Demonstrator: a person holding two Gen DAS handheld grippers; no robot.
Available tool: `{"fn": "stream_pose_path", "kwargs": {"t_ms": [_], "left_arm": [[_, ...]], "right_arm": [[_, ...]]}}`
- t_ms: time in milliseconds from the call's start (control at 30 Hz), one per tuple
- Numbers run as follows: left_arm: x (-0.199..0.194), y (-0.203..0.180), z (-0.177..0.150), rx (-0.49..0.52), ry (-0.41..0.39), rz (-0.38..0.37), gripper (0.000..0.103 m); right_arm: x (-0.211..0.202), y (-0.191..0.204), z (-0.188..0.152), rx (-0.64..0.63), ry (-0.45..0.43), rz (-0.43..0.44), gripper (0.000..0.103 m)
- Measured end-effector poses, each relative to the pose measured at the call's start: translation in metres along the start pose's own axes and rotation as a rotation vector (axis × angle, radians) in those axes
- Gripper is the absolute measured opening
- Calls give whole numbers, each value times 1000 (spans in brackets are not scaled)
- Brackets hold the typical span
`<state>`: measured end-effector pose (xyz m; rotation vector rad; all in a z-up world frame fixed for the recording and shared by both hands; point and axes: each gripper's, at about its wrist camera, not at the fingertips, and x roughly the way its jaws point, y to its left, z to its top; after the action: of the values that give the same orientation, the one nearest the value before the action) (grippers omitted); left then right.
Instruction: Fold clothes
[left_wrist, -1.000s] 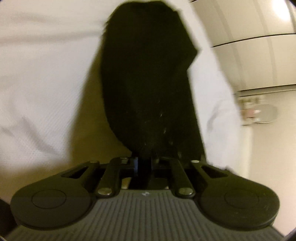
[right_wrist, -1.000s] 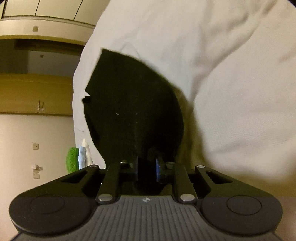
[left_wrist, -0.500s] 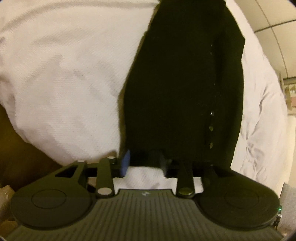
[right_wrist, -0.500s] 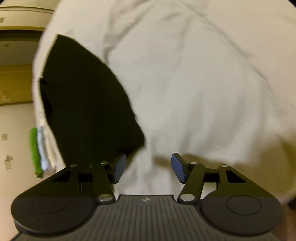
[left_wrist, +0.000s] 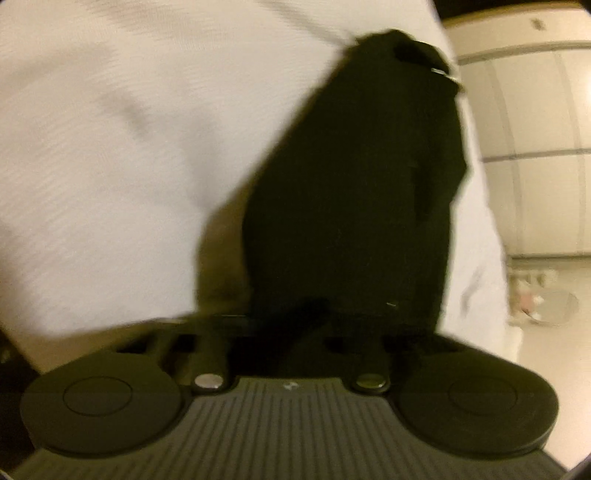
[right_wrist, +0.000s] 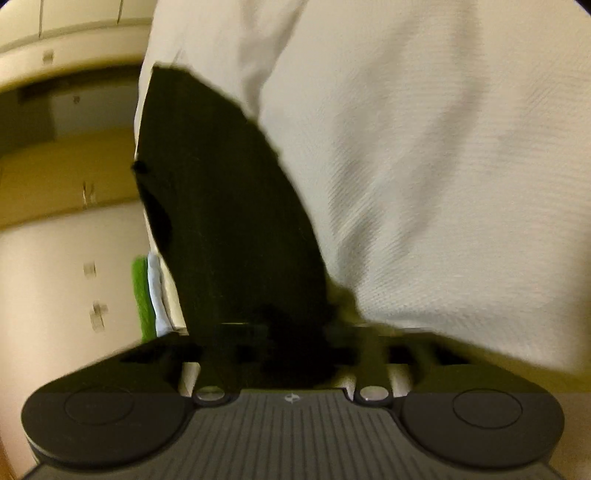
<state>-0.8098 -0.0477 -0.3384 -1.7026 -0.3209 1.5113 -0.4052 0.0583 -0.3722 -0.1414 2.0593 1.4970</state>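
Observation:
A black garment (left_wrist: 351, 184) stretches away from my left gripper (left_wrist: 295, 325) over the white bed sheet (left_wrist: 110, 147). Its near edge bunches between the jaws, which look shut on it, and the dark cloth hides the fingertips. In the right wrist view the same black garment (right_wrist: 221, 203) runs from my right gripper (right_wrist: 291, 332) toward the upper left. Its near end is gathered between the jaws there too, covering the pads. Both views are motion-blurred. A shadow lies under the cloth beside each gripper.
The bed sheet (right_wrist: 443, 147) fills most of both views, with soft wrinkles. A green and a pale blue cloth (right_wrist: 147, 295) sit at the bed's left edge. Beyond lie pale wall panels (left_wrist: 535, 110) and small blurred objects on the floor (left_wrist: 543, 302).
Half a second ago both grippers stood open next to the flat garment. Now each has the garment's near edge between its jaws, and both views have shifted with blur.

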Motion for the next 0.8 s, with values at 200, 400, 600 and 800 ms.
{"fn": "stream_pose_path", "kwargs": {"t_ms": [200,400,600,800], "left_arm": [[-2,10,1,-3,-19,39,24],[9,-8,4,1,-3,43,8],[-60,-83,8,185,-90,-93,7],[-168,-192,19,394,-272,-316,7]], "right_arm": [[0,7,-1,-45,9,-1,62],[12,33,-7,-58,24,-34,14],[-65,109,-24,-113,-48,161,13],[-152,238,-53,-393,-133,367,14]]}}
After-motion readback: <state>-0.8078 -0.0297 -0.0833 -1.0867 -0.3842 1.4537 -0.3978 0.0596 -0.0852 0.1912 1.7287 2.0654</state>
